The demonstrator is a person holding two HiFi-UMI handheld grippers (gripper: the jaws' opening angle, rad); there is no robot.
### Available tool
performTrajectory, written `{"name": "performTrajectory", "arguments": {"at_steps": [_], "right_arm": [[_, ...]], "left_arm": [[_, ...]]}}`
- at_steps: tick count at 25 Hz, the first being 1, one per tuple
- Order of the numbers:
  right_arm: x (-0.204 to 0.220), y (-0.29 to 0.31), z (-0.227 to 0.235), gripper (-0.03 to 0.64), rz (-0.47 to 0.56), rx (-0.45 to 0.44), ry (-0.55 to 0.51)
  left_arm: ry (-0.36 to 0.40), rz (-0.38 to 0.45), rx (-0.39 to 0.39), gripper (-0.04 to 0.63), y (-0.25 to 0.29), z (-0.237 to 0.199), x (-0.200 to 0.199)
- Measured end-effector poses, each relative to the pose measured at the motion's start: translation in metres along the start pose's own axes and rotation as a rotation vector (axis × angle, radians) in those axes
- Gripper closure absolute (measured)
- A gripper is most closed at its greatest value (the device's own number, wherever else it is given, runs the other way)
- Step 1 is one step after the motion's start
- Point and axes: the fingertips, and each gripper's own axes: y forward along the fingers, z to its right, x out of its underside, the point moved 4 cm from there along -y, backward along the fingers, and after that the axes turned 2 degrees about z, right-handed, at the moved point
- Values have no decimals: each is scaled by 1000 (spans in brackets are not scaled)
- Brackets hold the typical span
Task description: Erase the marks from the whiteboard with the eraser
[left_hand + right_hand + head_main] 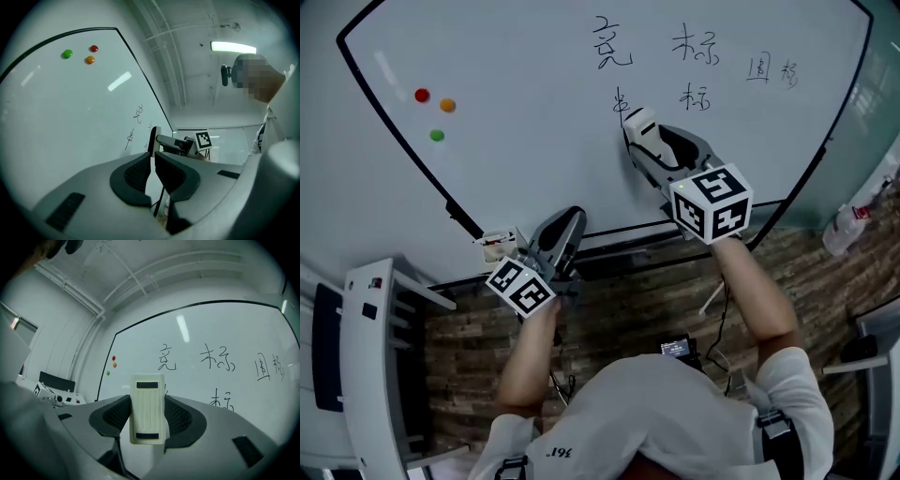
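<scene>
Cream ridged eraser [147,409] flat against the whiteboard [534,112], among black handwritten marks [612,45].

The head camera looks steeply down from above the person, with the whiteboard [534,84] spreading from 9 through 12 to 3 o'clock. The left tool's [153,161] camera skims close along the board at its 9 o'clock side, tilted up toward the ceiling [187,47], and catches the right tool [161,139] near 4 o'clock. The right tool's camera faces the board nearly square-on, past the held eraser [147,408]. All three views share the coloured magnets [437,105] and the handwriting [694,47].
</scene>
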Motion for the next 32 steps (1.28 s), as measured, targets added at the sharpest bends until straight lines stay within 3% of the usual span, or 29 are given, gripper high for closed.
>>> {"name": "performTrajectory", "arguments": {"at_steps": [7, 16, 23, 32], "right_arm": [[-30, 32, 9, 373, 29, 39, -69], [-90, 87, 8, 373, 78, 137, -277], [-102, 117, 0, 373, 91, 241, -309], [-97, 131, -12, 371, 112, 369, -576]], "left_arm": [[38, 34, 9, 560, 27, -9, -25], [78, 54, 28, 560, 48, -14, -53], [67, 56, 37, 560, 53, -14, -51], [57, 41, 30, 560, 42, -18, -49]]}}
